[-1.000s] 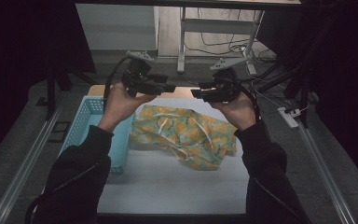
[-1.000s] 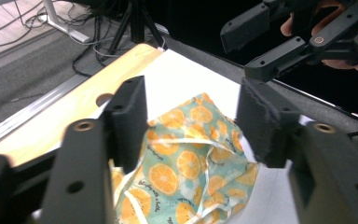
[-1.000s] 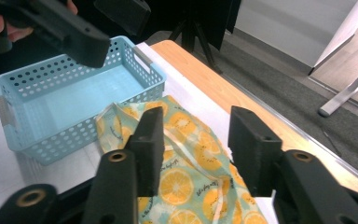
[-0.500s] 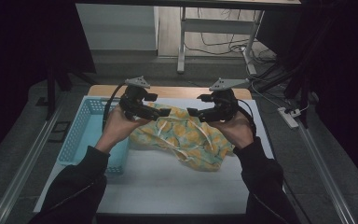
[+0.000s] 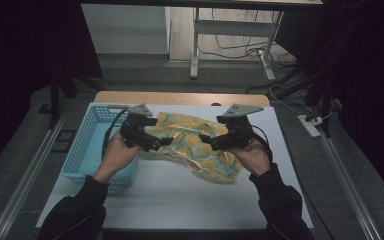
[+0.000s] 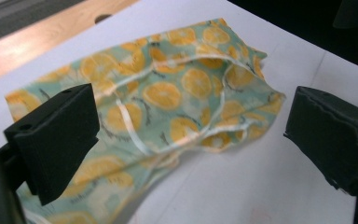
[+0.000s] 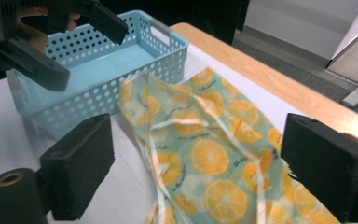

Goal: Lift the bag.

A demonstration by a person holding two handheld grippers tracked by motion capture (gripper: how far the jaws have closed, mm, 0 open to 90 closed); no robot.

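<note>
Since both sets of jaws have just been opening, the left gripper (image 5: 166,143) and right gripper (image 5: 203,139) now stand wide, nothing between them; orange-print cloth (image 5: 195,142) lies rumpled on the table (image 5: 180,195) beside the blue basket (image 5: 87,150) (probably released, next regrasp likely).

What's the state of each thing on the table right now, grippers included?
orange-print cloth: crumpled, lying loose on the white mat, not gripped
blue basket: upright, empty
left gripper: jaws just opened wide, above the cloth
right gripper: jaws just opened wide, above the cloth
</note>
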